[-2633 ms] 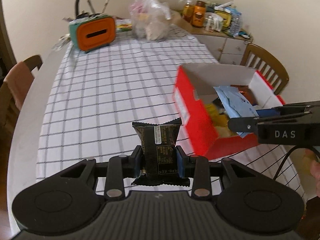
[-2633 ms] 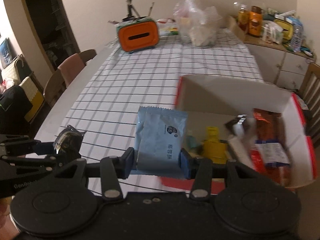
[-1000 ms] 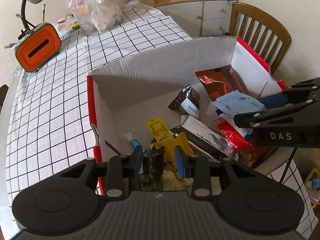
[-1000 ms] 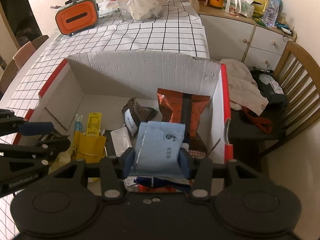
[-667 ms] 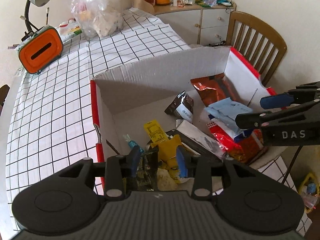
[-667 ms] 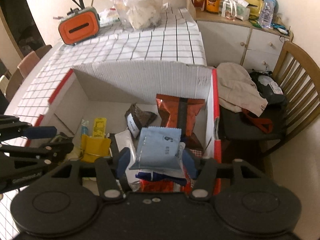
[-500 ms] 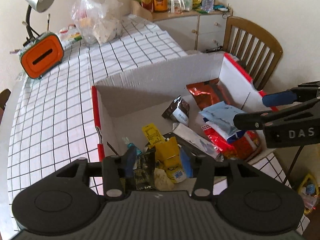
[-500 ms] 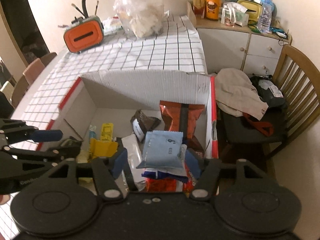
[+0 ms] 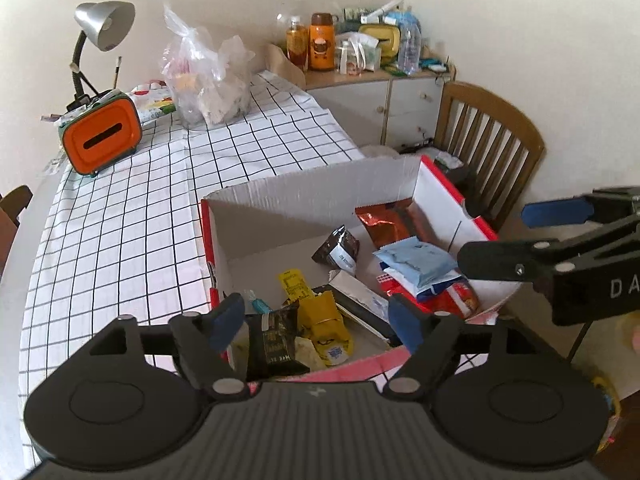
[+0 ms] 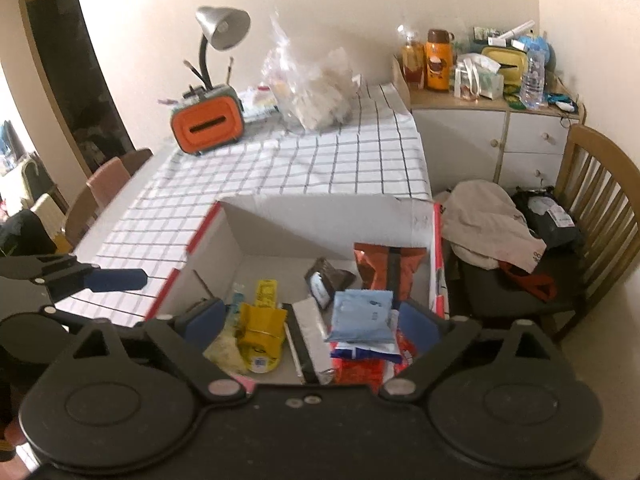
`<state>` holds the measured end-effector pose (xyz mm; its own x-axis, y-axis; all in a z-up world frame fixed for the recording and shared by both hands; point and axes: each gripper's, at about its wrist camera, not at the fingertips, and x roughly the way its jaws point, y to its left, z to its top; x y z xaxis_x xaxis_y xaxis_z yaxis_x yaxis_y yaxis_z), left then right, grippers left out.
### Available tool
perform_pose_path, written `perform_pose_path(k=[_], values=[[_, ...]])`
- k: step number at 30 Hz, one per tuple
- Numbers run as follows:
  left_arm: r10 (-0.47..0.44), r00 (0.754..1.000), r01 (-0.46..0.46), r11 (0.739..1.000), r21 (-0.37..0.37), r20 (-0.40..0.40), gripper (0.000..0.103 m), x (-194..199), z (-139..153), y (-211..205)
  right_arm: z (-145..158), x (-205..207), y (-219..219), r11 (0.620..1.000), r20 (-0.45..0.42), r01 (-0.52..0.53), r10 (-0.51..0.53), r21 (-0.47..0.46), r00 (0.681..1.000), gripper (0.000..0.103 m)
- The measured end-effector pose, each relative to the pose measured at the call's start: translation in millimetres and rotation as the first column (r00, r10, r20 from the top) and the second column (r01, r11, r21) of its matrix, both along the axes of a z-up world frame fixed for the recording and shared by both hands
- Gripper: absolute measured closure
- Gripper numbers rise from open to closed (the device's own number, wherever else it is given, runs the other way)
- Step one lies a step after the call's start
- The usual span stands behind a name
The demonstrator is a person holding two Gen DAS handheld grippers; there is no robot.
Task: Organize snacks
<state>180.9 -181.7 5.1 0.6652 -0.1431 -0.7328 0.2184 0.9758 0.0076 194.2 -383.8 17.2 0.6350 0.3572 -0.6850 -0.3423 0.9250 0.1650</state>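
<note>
Both grippers hung wide open w/ nothing held, left gripper (image 9: 312, 322) & right gripper (image 10: 310, 322). Black snack pack (image 9: 276, 340) & pale blue pouch (image 10: 362, 316) lay lower-center inside red cardboard box (image 9: 300, 196), likely dropped there for sorting.

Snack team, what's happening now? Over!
Left gripper open, right gripper open. Black packet and light blue packet inside red cardboard box. Nothing blocking.

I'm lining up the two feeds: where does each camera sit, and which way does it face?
Left wrist: on the left tool, above the box's near-left corner, looking across the box toward the chair; right tool shows.
Right wrist: on the right tool, over the near edge; left tool at left.
Shared: box, blue packet, lamp.
</note>
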Motion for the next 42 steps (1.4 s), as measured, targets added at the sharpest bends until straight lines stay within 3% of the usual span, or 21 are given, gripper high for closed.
perform_pose_path(k=[5,20,26,30,42], values=[[0.024,1.000,-0.024,0.999,-0.039,0.017,0.020,-13,7,8,6,-18,-3,0.999,0.032,-0.010,0.009,0.030,0.999,0.002],[0.086,0.994,-0.077,0.990,-0.117,0.069,0.012,-49,20,15,2,-65,-8,0.996,0.098,0.044,-0.051,0.072,0.994,0.000],[0.104,0.991,-0.094,0.989,-0.117,0.081,0.012,-51,23,13,0,-67,-8,0.996,0.099,0.055,-0.062,0.067,0.993,0.000],[0.129,0.987,-0.122,0.990,-0.076,0.092,0.012,-51,23,10,2,-66,-10,0.995,0.107,0.061,-0.069,0.074,0.992,0.000],[0.151,0.987,-0.147,0.986,-0.082,0.050,0.012,-47,21,9,2,-73,-5,0.998,0.141,0.036,-0.042,0.048,0.989,0.000]])
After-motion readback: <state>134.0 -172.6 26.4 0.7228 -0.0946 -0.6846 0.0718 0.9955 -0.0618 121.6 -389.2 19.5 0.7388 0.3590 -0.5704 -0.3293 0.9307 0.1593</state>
